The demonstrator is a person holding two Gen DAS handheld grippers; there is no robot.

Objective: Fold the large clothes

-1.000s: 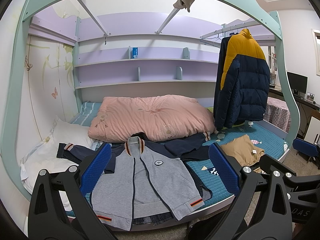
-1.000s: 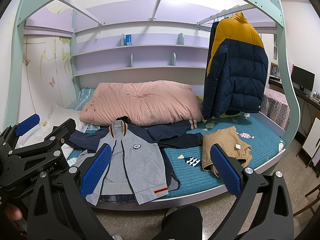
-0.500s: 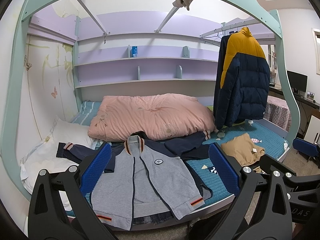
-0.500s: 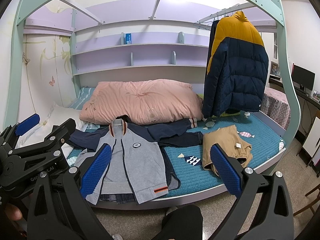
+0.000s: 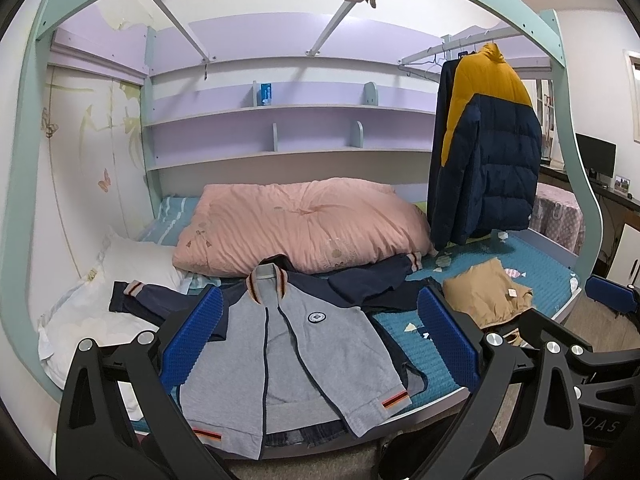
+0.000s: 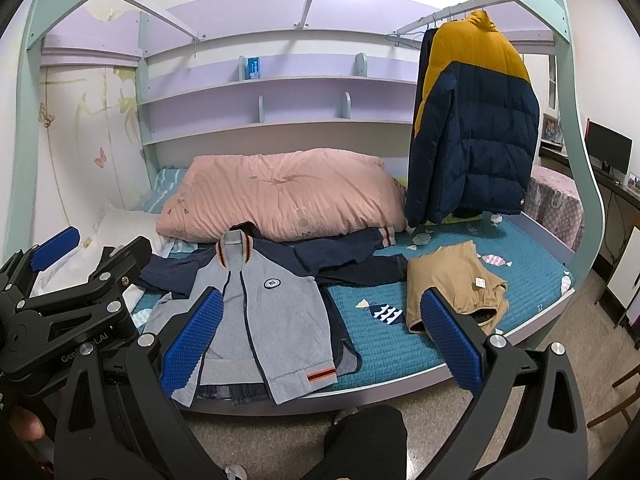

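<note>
A grey zip jacket with navy sleeves (image 5: 304, 352) lies spread face up at the front of the bed; it also shows in the right wrist view (image 6: 272, 320). Its sleeves reach out to both sides. Dark jeans (image 5: 308, 436) stick out under its hem. My left gripper (image 5: 320, 344) is open and empty, held in front of the bed above the jacket. My right gripper (image 6: 320, 340) is open and empty, a little back from the bed edge. The left gripper shows at the left of the right wrist view (image 6: 72, 280).
Folded tan trousers (image 6: 452, 284) lie on the teal bedspread (image 6: 388, 344) to the right. A pink duvet (image 6: 280, 196) is piled behind the jacket. A navy and yellow puffer coat (image 6: 476, 120) hangs from a rail at the right. A white pillow (image 5: 108, 280) is at the left.
Both views have barely shifted. The jacket and the grippers stay as they were.
</note>
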